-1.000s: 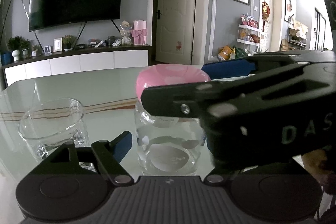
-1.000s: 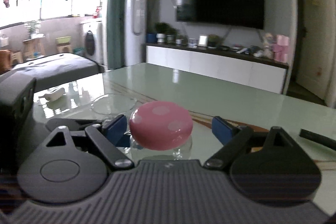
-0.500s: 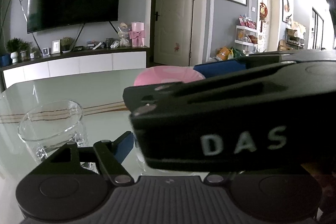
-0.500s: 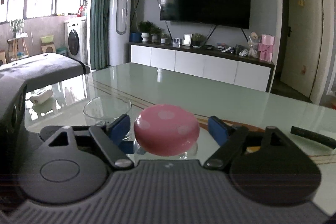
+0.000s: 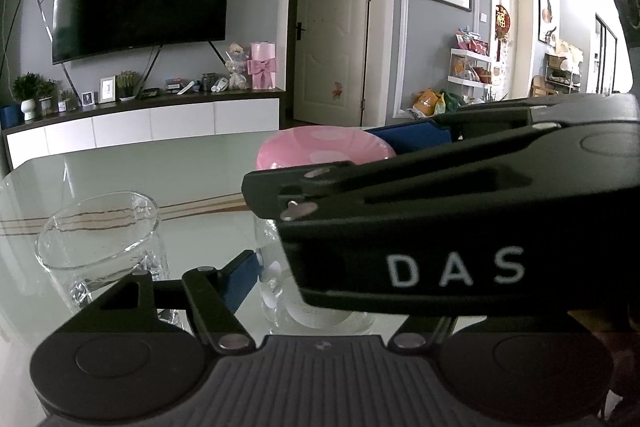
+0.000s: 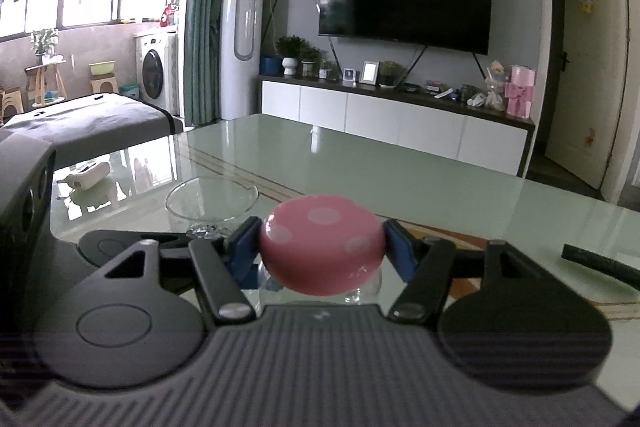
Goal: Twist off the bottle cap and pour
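A clear glass bottle (image 5: 320,311) with a pink white-dotted cap (image 5: 324,147) stands on the glass table. My right gripper (image 6: 322,247) is shut on the pink cap (image 6: 320,243), its blue pads pressing both sides. In the left wrist view the right gripper's black body crosses in front of the bottle. My left gripper (image 5: 320,279) sits around the bottle's body; its left blue pad touches the glass, its right finger is hidden. An empty clear glass (image 5: 100,243) stands left of the bottle and also shows in the right wrist view (image 6: 212,203).
The pale green glass table (image 6: 400,167) stretches ahead to a white TV cabinet (image 6: 400,119). A dark rod (image 6: 600,265) lies on the table at the right. A white object (image 6: 88,175) lies near the table's left edge.
The right gripper's pads closed from apart onto the pink cap. Its body shifted across the left wrist view.
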A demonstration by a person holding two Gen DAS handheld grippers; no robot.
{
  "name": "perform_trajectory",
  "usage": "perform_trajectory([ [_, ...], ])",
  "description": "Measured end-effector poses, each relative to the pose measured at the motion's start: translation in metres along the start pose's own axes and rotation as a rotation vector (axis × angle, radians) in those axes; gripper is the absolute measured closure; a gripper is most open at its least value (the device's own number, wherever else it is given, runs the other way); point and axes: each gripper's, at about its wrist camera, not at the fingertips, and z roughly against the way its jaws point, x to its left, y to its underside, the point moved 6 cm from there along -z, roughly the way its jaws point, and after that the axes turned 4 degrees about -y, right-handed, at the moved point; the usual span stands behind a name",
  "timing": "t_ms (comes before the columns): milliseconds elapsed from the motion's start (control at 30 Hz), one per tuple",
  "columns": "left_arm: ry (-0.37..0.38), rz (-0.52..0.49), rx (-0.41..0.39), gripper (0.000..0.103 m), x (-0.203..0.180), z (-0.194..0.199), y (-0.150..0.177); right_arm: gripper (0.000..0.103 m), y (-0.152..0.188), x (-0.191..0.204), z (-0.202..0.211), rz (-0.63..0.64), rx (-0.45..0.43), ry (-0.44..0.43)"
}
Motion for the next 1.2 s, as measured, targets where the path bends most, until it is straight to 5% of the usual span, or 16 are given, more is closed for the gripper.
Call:
perform_trajectory([
  [1200, 0.0, 0.0, 0.0, 0.029, -0.009, 0.003, 0.002, 0.037, -0.003, -0.021, 0.014, 0.077, -0.022, -0.283],
])
